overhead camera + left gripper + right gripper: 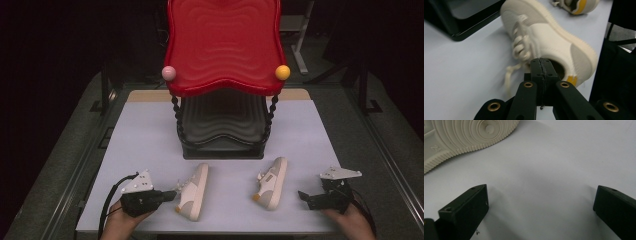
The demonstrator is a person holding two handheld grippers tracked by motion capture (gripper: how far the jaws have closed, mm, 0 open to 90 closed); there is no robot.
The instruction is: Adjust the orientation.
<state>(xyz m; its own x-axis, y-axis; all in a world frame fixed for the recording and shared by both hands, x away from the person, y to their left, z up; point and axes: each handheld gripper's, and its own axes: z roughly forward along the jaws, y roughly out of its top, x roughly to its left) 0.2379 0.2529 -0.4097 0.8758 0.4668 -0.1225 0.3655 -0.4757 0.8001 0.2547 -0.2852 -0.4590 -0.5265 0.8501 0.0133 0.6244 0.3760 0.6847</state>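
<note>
The left tool (541, 65) is clamped on the collar edge at the heel opening of the cream low-top sneaker with a yellow heel tab (194, 191). This shoe lies on the pale grey bench (140, 135) just right of that tool, its long axis running away toward the black-and-red two-tier rack (223, 115). The matching second sneaker (272, 182) lies on its side nearer the right tool (305, 198), whose jaws stand wide apart, holding nothing.
</note>
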